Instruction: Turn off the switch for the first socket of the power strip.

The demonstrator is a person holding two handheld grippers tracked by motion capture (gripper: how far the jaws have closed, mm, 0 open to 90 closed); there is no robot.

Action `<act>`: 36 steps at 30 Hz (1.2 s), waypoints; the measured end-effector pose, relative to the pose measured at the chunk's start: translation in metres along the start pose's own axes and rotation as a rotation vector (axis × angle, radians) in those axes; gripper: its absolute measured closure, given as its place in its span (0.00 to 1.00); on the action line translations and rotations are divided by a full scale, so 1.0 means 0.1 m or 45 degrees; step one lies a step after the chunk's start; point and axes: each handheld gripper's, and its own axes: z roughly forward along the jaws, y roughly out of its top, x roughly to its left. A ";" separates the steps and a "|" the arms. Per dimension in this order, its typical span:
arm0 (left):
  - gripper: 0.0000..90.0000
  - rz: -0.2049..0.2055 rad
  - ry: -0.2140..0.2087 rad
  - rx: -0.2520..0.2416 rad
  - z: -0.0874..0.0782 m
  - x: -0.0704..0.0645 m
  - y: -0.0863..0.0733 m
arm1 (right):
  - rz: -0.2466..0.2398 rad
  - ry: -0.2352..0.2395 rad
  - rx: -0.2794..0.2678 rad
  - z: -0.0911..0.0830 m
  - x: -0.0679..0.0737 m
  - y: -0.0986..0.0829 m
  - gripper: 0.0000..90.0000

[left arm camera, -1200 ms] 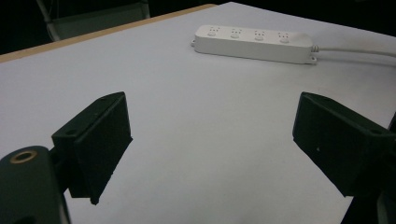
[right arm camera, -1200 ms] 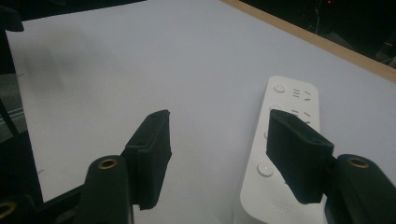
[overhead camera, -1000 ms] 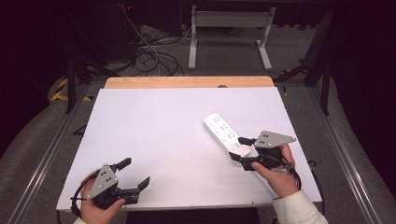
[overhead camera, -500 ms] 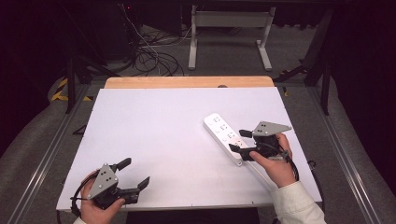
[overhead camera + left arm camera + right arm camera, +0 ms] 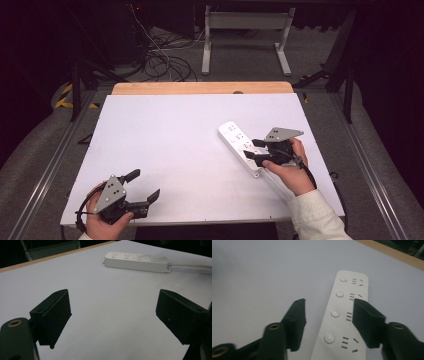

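We see the right tool (image 5: 256,151) spread wide, its jaws straddling the near end of the white power strip (image 5: 241,145) without clearly touching it; in the right gripper view (image 5: 328,322) one jaw sits over the bare counter and the other over the strip's socket slots, hiding part of them. The strip (image 5: 344,315) lies flat on the right half of the white counter (image 5: 175,135), angled, showing four round buttons. Its cord (image 5: 192,267) runs off toward the person's right hand (image 5: 287,170) and is cut off there. The left tool (image 5: 142,186) is also spread, holding nothing, near the counter's front left edge, well apart from the strip (image 5: 136,260). Beyond the counter, cables on the floor (image 5: 160,62) blur into darkness.
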 end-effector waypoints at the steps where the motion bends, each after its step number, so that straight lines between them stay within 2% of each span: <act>1: 0.15 0.000 0.000 0.000 0.00 0.00 0.00 | -0.015 0.003 0.007 0.00 0.00 0.01 0.72; 2: 0.15 0.000 0.000 0.001 0.00 0.00 0.00 | -0.015 0.003 0.007 0.00 0.00 0.01 0.72; 3: 0.15 0.002 0.000 0.003 0.00 0.00 0.00 | -0.026 0.009 0.023 0.00 -0.02 0.02 0.82; 4: 0.15 0.002 0.000 0.004 0.00 0.00 0.00 | -0.026 0.009 0.023 0.00 -0.02 0.02 0.82; 9: 0.15 -0.004 0.002 0.004 0.00 0.00 0.00 | -0.016 0.036 0.057 0.04 -0.07 0.03 1.00; 18: 0.15 -0.004 0.002 0.009 0.00 0.00 0.00 | -0.003 0.022 0.169 0.15 -0.08 0.02 1.00; 22: 0.15 -0.013 0.001 0.009 0.00 0.00 0.00 | 0.001 -0.003 0.226 0.20 -0.08 0.02 1.00; 25: 0.15 -0.012 0.002 0.010 0.00 0.00 0.00 | -0.013 -0.017 0.254 0.23 -0.09 0.01 1.00; 36: 0.16 -0.019 0.000 0.014 0.00 -0.01 -0.01 | -0.009 -0.016 0.343 0.33 -0.09 -0.02 1.00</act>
